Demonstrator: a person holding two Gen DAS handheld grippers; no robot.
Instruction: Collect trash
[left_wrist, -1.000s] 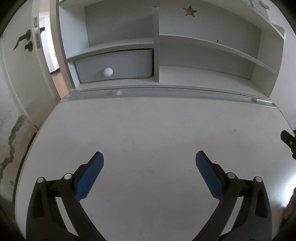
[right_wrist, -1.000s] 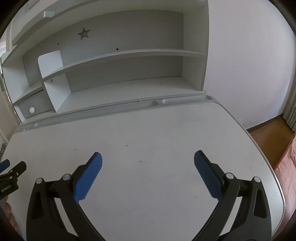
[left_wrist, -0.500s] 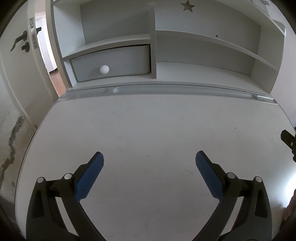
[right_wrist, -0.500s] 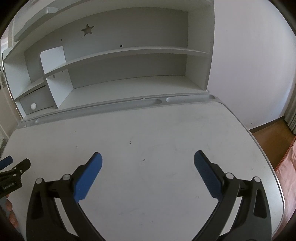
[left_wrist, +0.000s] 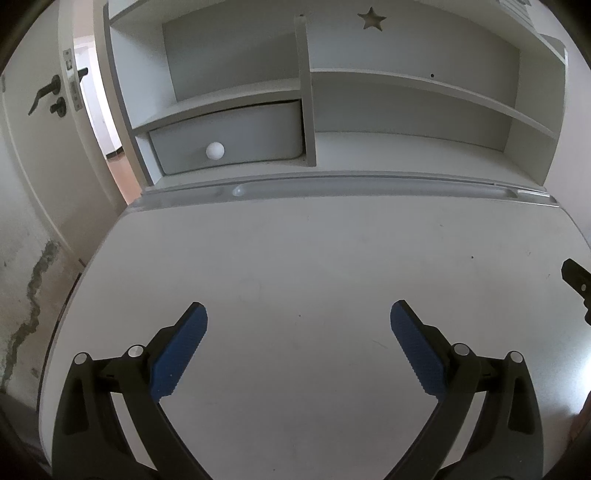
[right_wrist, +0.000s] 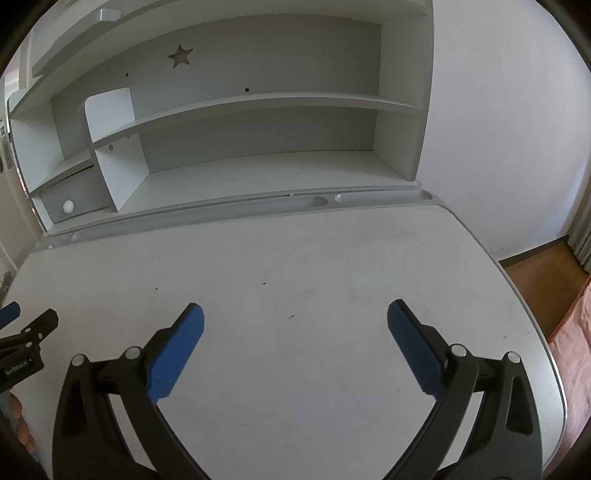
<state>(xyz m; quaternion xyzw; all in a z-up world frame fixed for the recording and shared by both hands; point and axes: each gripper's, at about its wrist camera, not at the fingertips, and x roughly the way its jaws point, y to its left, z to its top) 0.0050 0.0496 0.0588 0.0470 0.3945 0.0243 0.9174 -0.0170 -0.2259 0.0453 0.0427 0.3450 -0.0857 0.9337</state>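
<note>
**Both grippers held spread above the desk**

Left wrist view: the left gripper (left_wrist: 298, 332) is held wide apart over the white desk (left_wrist: 314, 251); nothing is gripped. A drawer (left_wrist: 236, 138) is seen behind.

Right wrist view: the right gripper (right_wrist: 294, 332) is likewise spread, gripping nothing. Trash cannot be made out.

1 desk (left_wrist: 295, 258) mid frame, 1 hutch (left_wrist: 406, 85) up top w/ 1 drawer (left_wrist: 229, 136), 1 round knob (left_wrist: 215, 150), 1 star cutout (left_wrist: 370, 19). 1 door (left_wrist: 37, 147) far left. 2 grippers: left gripper (left_wrist: 298, 325), right gripper (right_wrist: 295, 321).
</note>
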